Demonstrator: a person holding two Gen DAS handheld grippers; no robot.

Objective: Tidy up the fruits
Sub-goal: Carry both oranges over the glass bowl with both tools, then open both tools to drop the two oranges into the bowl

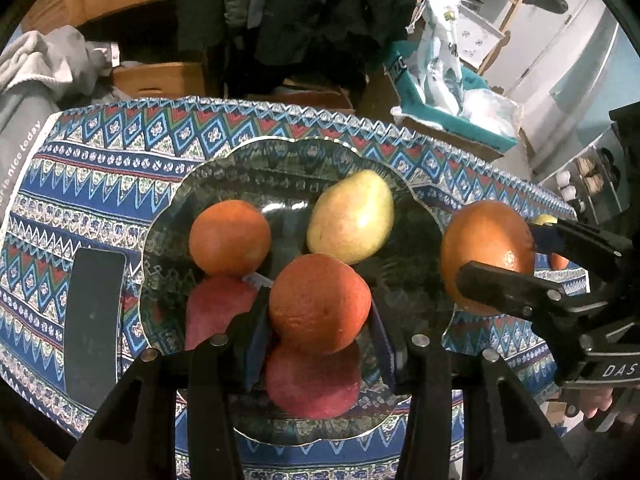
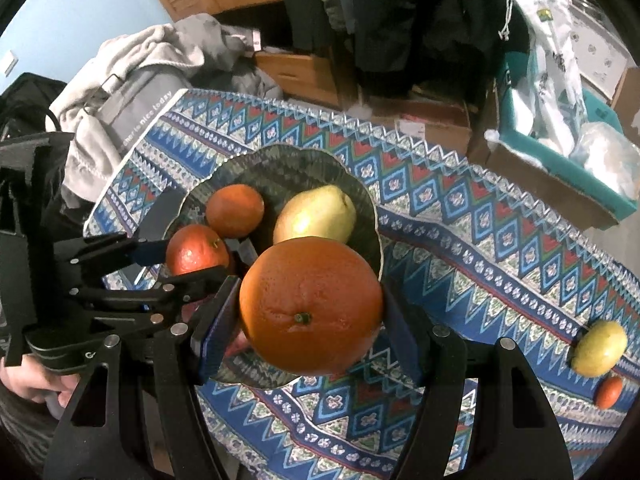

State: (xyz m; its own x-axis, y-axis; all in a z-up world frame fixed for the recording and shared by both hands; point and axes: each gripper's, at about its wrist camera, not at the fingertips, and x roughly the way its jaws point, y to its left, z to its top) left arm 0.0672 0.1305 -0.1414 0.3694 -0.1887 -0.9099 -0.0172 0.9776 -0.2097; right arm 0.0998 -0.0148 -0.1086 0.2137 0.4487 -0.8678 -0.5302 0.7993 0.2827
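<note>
A dark glass plate point(image 1: 224, 168) on the patterned cloth holds an orange point(image 1: 229, 237), a yellow-green pear point(image 1: 352, 218) and two red apples point(image 1: 216, 312) point(image 1: 312, 388). My left gripper point(image 1: 318, 320) is shut on an orange point(image 1: 320, 304) above the plate; it also shows in the right wrist view point(image 2: 196, 250). My right gripper point(image 2: 310, 320) is shut on a large orange point(image 2: 310, 306), held over the plate's right rim point(image 2: 376, 240); it also shows in the left wrist view point(image 1: 488, 254).
A lemon point(image 2: 599, 347) and a small orange fruit point(image 2: 609, 392) lie on the cloth at the right. A black phone point(image 1: 94, 324) lies left of the plate. Boxes, clothes and bags crowd the floor behind the table edge.
</note>
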